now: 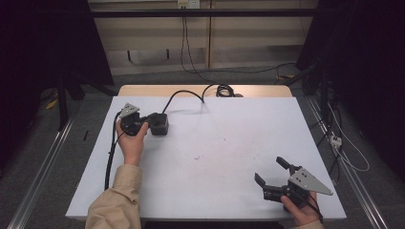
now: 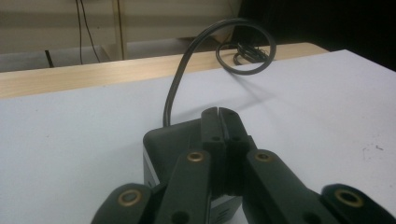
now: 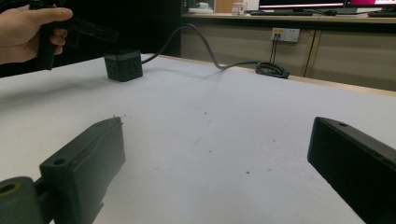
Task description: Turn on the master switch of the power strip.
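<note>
Over the black cube [image 1: 159, 124], left tool [image 1: 145, 125] hovers, jaws together.

High view looks down; both tool views share the table [image 1: 215, 157].

The desk [image 1: 215, 181] was white, with faint reddish smudges and dark specks; its far edge was light wood. The power cube [image 1: 159, 123] and its cord [image 1: 184, 93] were black. My sleeve [image 1: 117, 200] was beige. My right hand-held gripper [image 1: 271, 171] was black, its plate [image 1: 308, 180] grey.
</note>
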A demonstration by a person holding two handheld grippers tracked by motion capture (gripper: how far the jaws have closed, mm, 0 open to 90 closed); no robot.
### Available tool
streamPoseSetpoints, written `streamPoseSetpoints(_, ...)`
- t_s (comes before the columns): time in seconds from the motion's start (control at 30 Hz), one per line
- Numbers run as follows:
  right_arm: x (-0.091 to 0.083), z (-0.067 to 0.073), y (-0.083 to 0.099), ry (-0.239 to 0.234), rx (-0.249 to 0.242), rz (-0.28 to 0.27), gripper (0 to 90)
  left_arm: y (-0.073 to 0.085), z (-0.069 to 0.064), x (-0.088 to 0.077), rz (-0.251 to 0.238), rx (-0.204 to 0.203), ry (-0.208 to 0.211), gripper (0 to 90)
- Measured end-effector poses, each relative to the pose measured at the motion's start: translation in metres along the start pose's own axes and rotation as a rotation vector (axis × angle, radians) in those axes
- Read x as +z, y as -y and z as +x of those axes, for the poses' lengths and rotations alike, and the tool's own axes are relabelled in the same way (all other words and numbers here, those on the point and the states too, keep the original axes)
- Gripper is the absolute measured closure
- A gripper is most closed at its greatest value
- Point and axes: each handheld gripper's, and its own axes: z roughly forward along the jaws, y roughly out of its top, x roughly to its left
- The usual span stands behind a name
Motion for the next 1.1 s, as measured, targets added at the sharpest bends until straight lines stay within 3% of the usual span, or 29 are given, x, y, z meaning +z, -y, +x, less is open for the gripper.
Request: streamPoseSetpoints(1.1, 0.0001, 0.0001, 0.0001, -0.003, 0.001, 0.002, 3.5, 0.0052, -0.0011, 0.0052, 0.050, 0.036, -0.024, 90.0)
